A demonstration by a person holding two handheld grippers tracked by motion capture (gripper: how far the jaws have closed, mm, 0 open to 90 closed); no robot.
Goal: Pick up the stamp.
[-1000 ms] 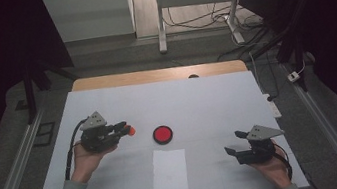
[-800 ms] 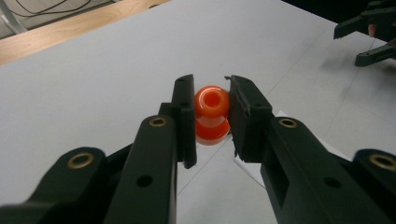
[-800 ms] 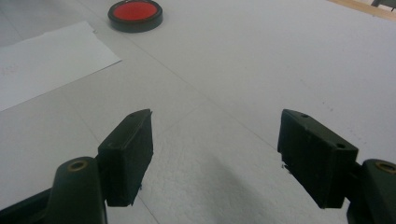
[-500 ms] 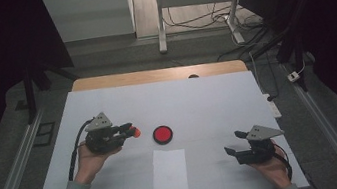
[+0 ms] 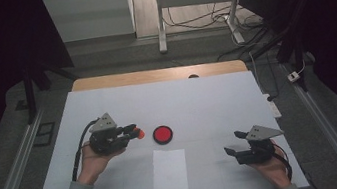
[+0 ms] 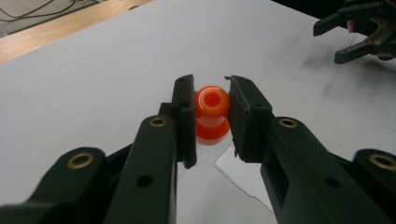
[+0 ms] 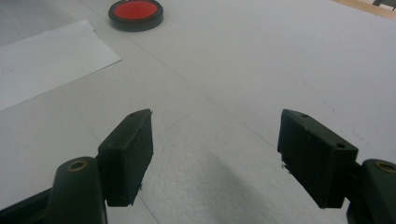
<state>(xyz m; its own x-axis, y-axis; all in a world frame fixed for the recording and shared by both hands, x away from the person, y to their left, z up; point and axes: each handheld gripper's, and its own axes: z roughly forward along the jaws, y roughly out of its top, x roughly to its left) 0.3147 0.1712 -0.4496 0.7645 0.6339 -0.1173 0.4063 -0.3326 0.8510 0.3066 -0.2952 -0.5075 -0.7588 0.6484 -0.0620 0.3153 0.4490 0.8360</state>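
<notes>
— What are you holding?

— Your left gripper is clamped on a small orange piece with a hole in its top; both jaws press its sides. From above, the orange piece shows at the jaw tips of the left gripper, held up off the bench left of its middle, jaws pointing toward the right edge.

— What lies next to it?

— Just beside the tips sits a red disc with a dark rim, near the middle of the bench. Toward the near edge from the disc lies a white sheet of paper. I can read no writing on either.

— And your other hand?

— Your right gripper sits near the near right corner, jaws spread wide with nothing between them, pointing toward the left edge. Its own view looks between the jaws across bare bench to the red disc and a corner of the paper. The left gripper view catches the right gripper far off, which the right gripper view cannot return.
</notes>
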